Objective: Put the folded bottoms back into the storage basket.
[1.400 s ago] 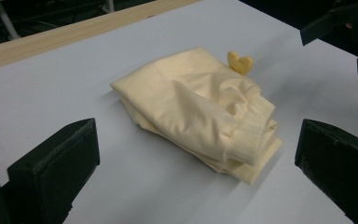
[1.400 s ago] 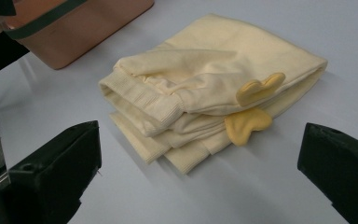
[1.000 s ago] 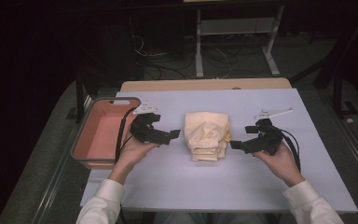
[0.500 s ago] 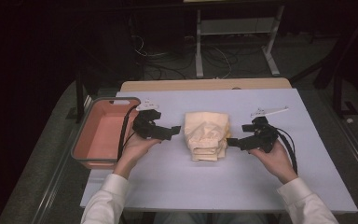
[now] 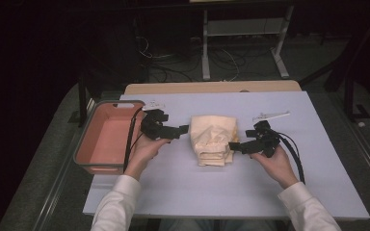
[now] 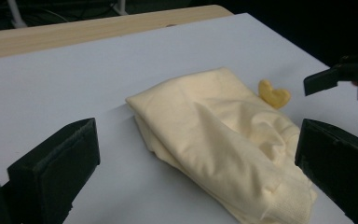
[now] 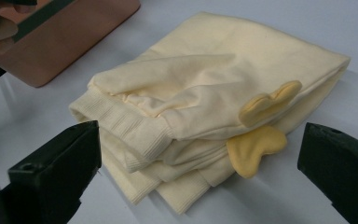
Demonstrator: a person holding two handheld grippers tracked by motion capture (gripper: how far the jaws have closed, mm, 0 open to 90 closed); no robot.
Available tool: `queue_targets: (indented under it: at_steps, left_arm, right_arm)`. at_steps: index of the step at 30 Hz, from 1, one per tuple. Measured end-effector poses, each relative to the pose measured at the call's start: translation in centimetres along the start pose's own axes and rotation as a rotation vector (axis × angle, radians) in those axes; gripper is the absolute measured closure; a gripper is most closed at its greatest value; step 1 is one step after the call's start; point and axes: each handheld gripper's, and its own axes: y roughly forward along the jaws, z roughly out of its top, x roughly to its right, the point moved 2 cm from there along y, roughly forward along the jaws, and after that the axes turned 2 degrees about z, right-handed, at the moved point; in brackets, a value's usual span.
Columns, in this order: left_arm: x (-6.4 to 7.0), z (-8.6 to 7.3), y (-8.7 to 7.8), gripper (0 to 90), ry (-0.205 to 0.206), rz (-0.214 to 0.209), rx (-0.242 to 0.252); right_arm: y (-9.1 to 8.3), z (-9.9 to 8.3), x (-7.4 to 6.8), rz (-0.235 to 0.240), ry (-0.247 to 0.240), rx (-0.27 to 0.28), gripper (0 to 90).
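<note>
Folded cream garment (image 5: 213, 139) mid-table, long axis running away from person. Left gripper (image 5: 182, 130) and right gripper (image 5: 235, 145) flank it, jaws spread, empty, pointing inward. Right tips nearly at near corner, closer than left. Pink bin (image 5: 107, 136) left.

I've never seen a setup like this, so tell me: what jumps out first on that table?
A folded pale-yellow garment lies mid-table, with small yellow heart-shaped patches at one edge. A person's hands point a black claw at it from each side, the left claw and the right claw, both open and not touching it. A pink tray sits at the table's left edge.
</note>
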Motion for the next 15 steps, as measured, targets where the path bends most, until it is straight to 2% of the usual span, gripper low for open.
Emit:
queue_targets:
  at_steps: [2,11,15]
  left_arm:
    - [-0.2,-0.1,0.4,0.0,-0.022,-0.008,0.008]
    - [-0.8,-0.4,1.6,0.0,-0.054,0.006,0.008]
    - [-1.2,-0.6,2.2,0.0,-0.069,0.014,-0.006]
  right_arm:
    - [0.3,-0.1,0.1,-0.007,0.007,0.0,0.0]
    - [1.5,-0.5,0.3,-0.039,0.036,-0.012,0.0]
    - [1.9,-0.6,0.3,-0.046,0.051,-0.015,0.0]
